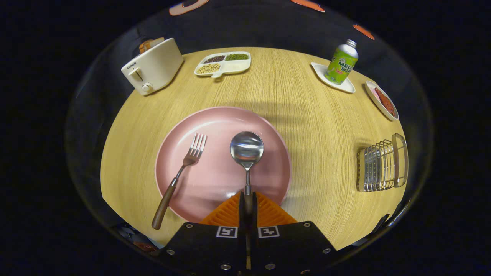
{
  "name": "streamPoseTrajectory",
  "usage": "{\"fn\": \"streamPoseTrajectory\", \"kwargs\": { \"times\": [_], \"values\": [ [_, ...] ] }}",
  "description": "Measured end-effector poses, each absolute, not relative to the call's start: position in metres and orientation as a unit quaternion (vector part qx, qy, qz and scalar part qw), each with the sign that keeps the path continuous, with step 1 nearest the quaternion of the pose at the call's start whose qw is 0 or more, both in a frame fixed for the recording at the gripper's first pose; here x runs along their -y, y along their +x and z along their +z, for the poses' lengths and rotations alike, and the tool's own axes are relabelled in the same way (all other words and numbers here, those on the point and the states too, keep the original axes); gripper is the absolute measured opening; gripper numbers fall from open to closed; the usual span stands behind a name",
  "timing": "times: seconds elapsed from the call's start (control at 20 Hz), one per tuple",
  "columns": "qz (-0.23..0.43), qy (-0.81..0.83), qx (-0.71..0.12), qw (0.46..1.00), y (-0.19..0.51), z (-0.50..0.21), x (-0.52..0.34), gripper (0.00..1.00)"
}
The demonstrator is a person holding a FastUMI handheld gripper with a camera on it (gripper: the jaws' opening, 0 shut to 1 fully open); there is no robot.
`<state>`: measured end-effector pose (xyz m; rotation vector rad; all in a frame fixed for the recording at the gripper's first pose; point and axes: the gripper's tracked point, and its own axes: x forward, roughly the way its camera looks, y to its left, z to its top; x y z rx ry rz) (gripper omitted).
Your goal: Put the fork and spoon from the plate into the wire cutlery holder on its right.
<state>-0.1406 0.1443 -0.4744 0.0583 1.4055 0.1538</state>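
A pink plate (215, 126) lies on the wooden table just ahead of my fingers. My gripper (248, 205) is shut on the handle of the metal spoon (246, 149), whose bowl points away from me over the plate's middle. To the spoon's left a fork (180, 172) with a brown wooden handle lies slanted, tines on the plate and handle end hanging past the plate's near rim. The wire cutlery holder (381, 165) stands on the table well to the right of the plate.
A white toaster (153, 67) stands at the far left and a divided dish of beans (223, 63) beside it. At the far right a green can (341, 63) sits on a white saucer, and a small dish (381, 100) with red food lies behind the holder.
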Motion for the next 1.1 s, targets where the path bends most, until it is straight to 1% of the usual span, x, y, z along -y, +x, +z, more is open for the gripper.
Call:
{"fn": "streamPoseTrajectory", "kwargs": {
  "times": [0.2,0.3,0.65,0.85,1.1],
  "values": [
    [0.078,0.027,-0.600,0.796,-0.121,-0.438,-0.127,0.05],
    [0.076,0.029,-0.587,0.805,-0.115,-0.418,-0.114,0.05],
    [0.021,0.031,-0.541,0.840,-0.100,-0.358,-0.028,0.05],
    [-0.018,0.015,-0.535,0.844,-0.104,-0.344,0.030,0.05],
    [-0.048,0.000,-0.566,0.823,-0.119,-0.346,0.079,0.05]
  ]
}}
